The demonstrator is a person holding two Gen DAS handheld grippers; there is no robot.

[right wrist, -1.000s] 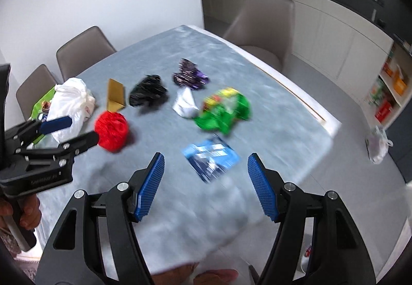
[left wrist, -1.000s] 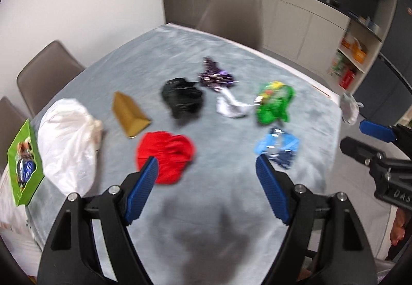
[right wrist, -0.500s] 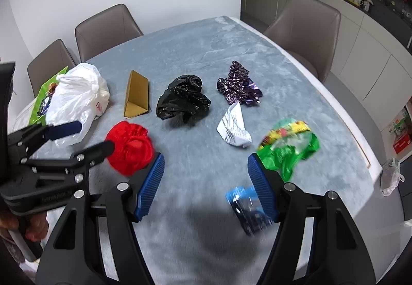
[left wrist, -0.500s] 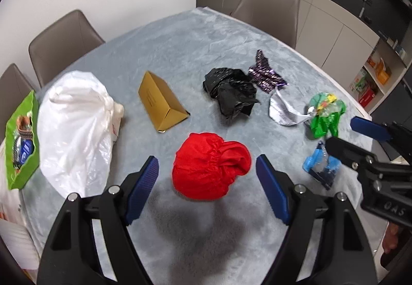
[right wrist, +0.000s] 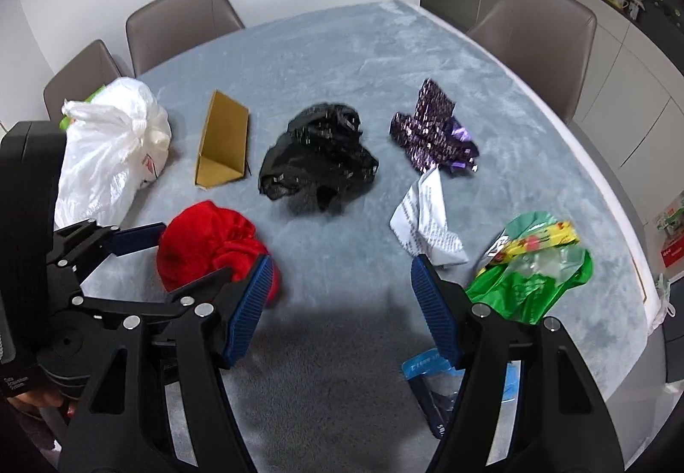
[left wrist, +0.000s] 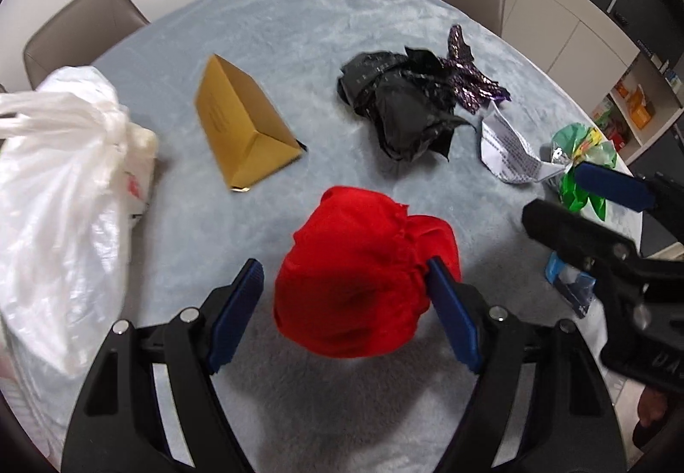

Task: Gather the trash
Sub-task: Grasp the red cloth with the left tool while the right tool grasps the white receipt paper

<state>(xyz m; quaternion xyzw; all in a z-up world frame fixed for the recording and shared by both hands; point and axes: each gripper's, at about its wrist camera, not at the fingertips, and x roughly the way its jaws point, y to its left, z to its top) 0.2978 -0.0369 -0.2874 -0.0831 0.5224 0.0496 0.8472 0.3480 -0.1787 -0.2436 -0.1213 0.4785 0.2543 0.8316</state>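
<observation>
Trash lies on a grey-clothed table (left wrist: 299, 24). My left gripper (left wrist: 346, 302) is open, with its blue fingers on either side of a crumpled red bag (left wrist: 363, 276), also in the right wrist view (right wrist: 209, 242). My right gripper (right wrist: 342, 297) is open and empty above bare cloth. Around lie a gold box (left wrist: 243, 131), a black bag (right wrist: 320, 156), a purple wrapper (right wrist: 431, 135), a white paper (right wrist: 427, 216), a green wrapper (right wrist: 534, 276) and a blue packet (right wrist: 431, 383).
A white plastic bag (left wrist: 60, 195) sits at the table's left. Grey chairs (right wrist: 179, 19) stand around the table. Kitchen cabinets (left wrist: 555, 15) line the far right.
Both grippers have moved forward and lower over the table. The left one has come down around the red bag. The right one has passed over the blue packet.
</observation>
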